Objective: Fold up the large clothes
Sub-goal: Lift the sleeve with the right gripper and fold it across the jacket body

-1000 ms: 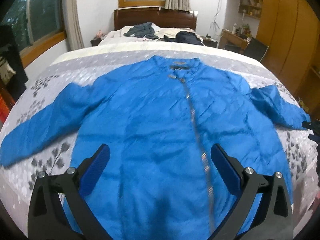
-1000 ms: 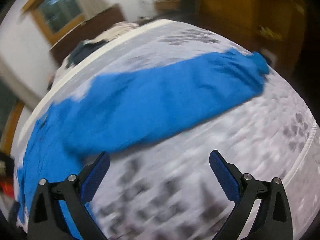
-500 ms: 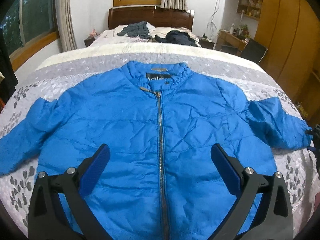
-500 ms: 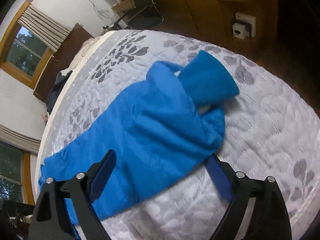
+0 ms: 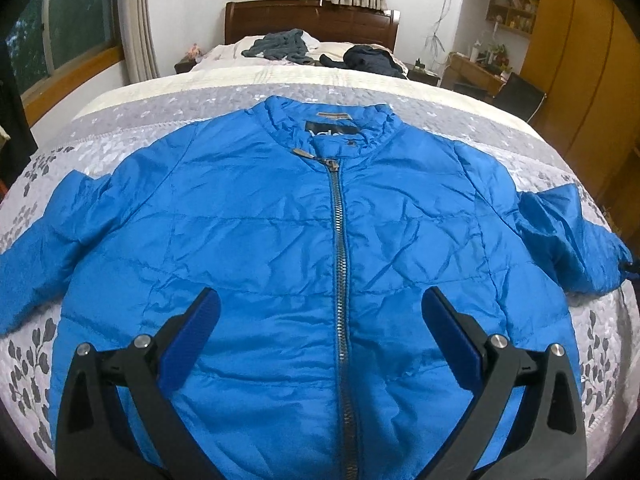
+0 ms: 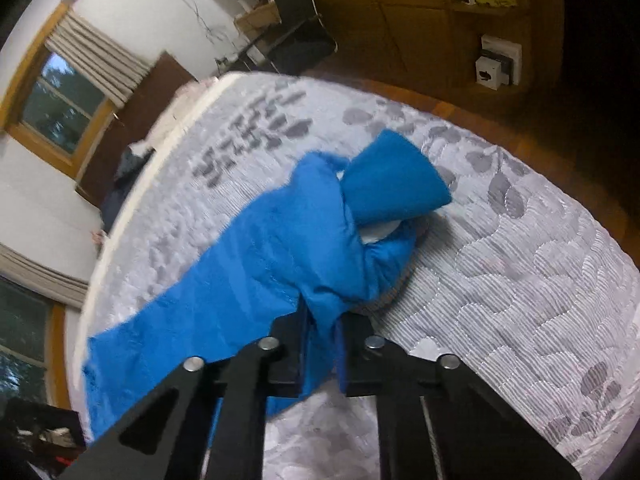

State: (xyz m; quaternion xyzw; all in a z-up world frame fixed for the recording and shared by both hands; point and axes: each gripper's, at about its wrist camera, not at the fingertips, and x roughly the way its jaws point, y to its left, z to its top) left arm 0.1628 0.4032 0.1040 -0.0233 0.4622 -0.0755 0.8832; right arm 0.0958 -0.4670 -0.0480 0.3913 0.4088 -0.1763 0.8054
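- Grey leaf-patterned quilt (image 5: 120,136) covers a bed in a wood-panelled bedroom, with a window (image 5: 68,36) at far left, a dark headboard (image 5: 312,20) at the far end and wooden wardrobes (image 5: 580,60) at right.
- At left in the left wrist view, the left sleeve (image 5: 36,248) of a blue jacket (image 5: 260,232) lies spread flat toward the quilt's left edge, not yet folded.
- At centre, the jacket rests face up with its zip (image 5: 340,260) closed to the collar (image 5: 332,124); the body is still fully open, hem toward the near edge.
- The left gripper (image 5: 320,328) hovers over the jacket's lower front with its blue-padded jaws spread wide, holding nothing.
- Beyond the jacket, two dark garments (image 5: 320,50) lie heaped near the far pillows, apart from the work.
- At right, the right sleeve (image 6: 320,232) is bunched and lifted, its cuff (image 6: 392,180) doubled back on itself above the quilt.
- The right gripper (image 6: 320,348) is clamped narrowly on a pinch of that sleeve's fabric near the bed's right edge.
- As a judgement, folding has barely begun: the garment is laid out and one sleeve is gripped, ready to be carried inward across the chest.
- Still left, by the look of it: both sleeves to fold in, then the body to double over.
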